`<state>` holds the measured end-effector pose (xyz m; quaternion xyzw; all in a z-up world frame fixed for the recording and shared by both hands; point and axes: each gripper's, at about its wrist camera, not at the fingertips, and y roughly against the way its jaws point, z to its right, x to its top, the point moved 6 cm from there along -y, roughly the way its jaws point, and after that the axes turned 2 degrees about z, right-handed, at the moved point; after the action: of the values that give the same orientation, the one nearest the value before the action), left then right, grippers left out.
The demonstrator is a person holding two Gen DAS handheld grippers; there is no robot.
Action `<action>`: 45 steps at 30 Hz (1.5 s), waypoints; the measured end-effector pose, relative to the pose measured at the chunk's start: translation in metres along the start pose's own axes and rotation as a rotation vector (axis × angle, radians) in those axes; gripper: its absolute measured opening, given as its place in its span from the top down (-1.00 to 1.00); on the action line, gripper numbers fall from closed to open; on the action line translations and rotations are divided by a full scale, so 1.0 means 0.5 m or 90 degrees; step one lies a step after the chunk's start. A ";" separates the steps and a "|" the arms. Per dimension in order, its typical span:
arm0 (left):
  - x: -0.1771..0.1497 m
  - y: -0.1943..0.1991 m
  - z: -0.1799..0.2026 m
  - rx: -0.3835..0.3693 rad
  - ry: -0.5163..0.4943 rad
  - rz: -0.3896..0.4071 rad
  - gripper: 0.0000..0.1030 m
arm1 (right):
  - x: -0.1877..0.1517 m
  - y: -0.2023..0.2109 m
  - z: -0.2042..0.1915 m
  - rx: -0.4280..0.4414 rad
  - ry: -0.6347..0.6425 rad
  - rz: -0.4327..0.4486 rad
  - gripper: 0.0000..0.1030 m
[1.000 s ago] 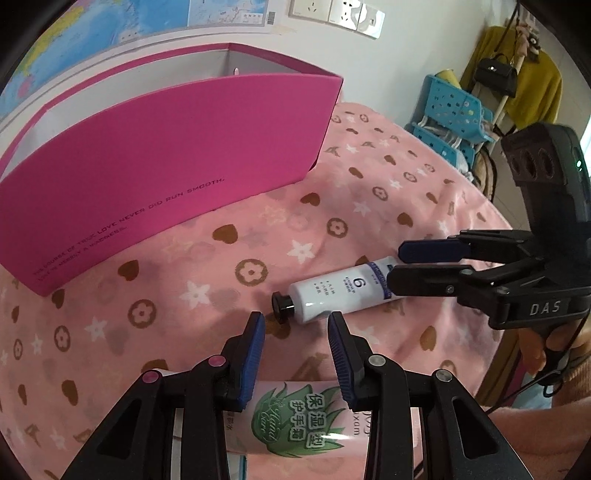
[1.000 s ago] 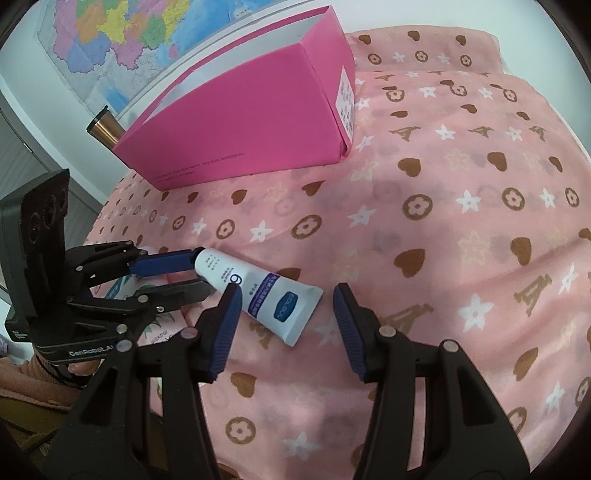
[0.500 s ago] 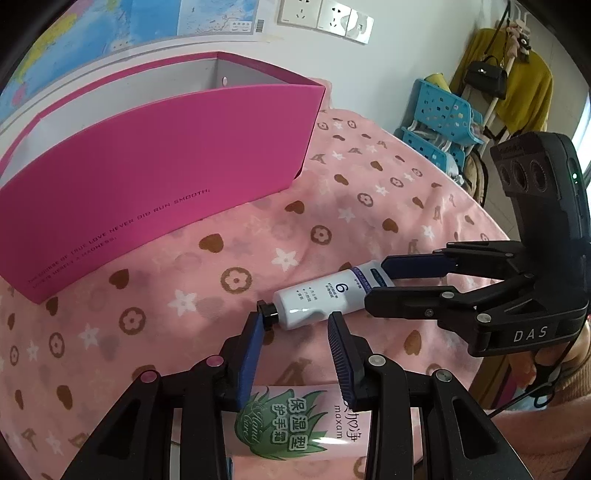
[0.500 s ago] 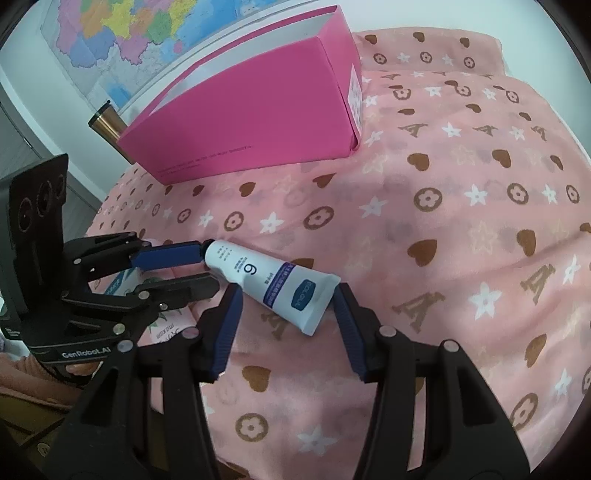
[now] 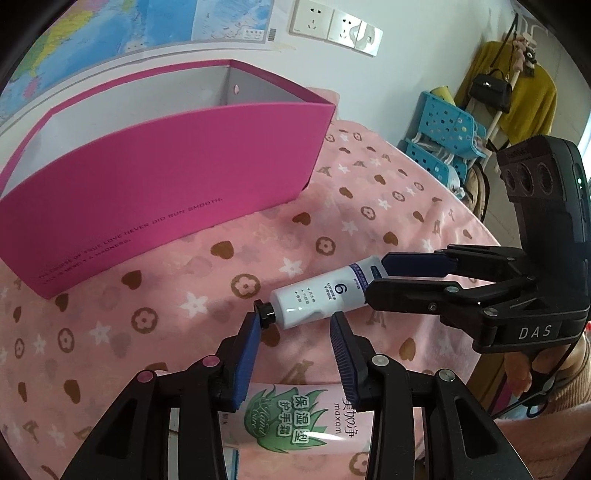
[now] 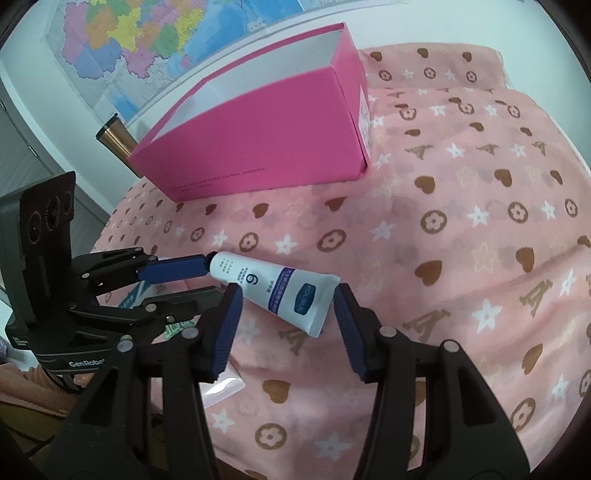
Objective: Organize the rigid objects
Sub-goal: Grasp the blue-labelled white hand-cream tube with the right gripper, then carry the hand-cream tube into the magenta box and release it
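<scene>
A white tube marked "6" [image 5: 319, 297] [image 6: 275, 290] lies on the pink patterned cloth. My left gripper [image 5: 295, 325] is open, its blue pads either side of the tube's black cap end. My right gripper [image 6: 288, 299] is open and straddles the tube's flat crimped end; it also shows in the left wrist view [image 5: 376, 275]. The left gripper also shows in the right wrist view [image 6: 214, 275]. An open pink box [image 5: 166, 192] [image 6: 266, 144] stands behind the tube. A green-printed hand cream packet [image 5: 291, 421] lies under my left gripper.
A copper-coloured cup [image 6: 114, 142] stands left of the box. Wall with map and sockets [image 5: 332, 27] is behind the box. Blue plastic baskets [image 5: 443, 136] and hanging clothes are off the bed at the right.
Both grippers have closed in on the tube: the left pads now flank its cap, the right pads flank its flat end. Both cameras moved nearer the box.
</scene>
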<state>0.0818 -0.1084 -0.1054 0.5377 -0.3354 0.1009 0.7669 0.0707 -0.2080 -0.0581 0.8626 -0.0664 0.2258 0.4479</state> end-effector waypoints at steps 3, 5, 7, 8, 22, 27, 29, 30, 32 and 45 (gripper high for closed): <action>0.006 0.011 -0.005 -0.002 0.004 0.008 0.25 | 0.008 0.005 -0.007 0.003 0.007 0.008 -0.05; 0.010 0.017 -0.005 -0.001 0.005 0.014 0.25 | 0.013 0.009 -0.010 0.005 0.010 0.012 -0.05; 0.014 0.023 -0.004 0.000 0.005 0.020 0.25 | 0.019 0.013 -0.015 0.005 0.016 0.019 -0.05; 0.015 0.025 -0.004 0.001 0.005 0.022 0.25 | 0.021 0.015 -0.017 0.004 0.018 0.021 -0.05; 0.036 0.057 -0.004 0.005 0.011 0.054 0.25 | 0.055 0.033 -0.037 0.001 0.046 0.047 -0.05; 0.046 0.070 -0.007 0.009 0.014 0.068 0.25 | 0.068 0.036 -0.045 -0.001 0.056 0.053 -0.05; 0.051 0.075 -0.008 0.012 0.014 0.073 0.25 | 0.075 0.039 -0.049 -0.002 0.062 0.059 -0.05; 0.053 0.077 -0.009 0.012 0.015 0.075 0.25 | 0.079 0.040 -0.050 -0.001 0.064 0.060 -0.05; 0.059 0.085 -0.011 0.014 0.016 0.082 0.25 | 0.087 0.043 -0.055 0.000 0.070 0.066 -0.05; 0.095 0.111 -0.020 0.035 0.012 0.115 0.25 | 0.132 0.056 -0.077 0.000 0.098 0.092 -0.05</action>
<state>0.0933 -0.0869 -0.0356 0.5249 -0.3724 0.1839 0.7429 0.1079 -0.1880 0.0115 0.8356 -0.0943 0.3228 0.4344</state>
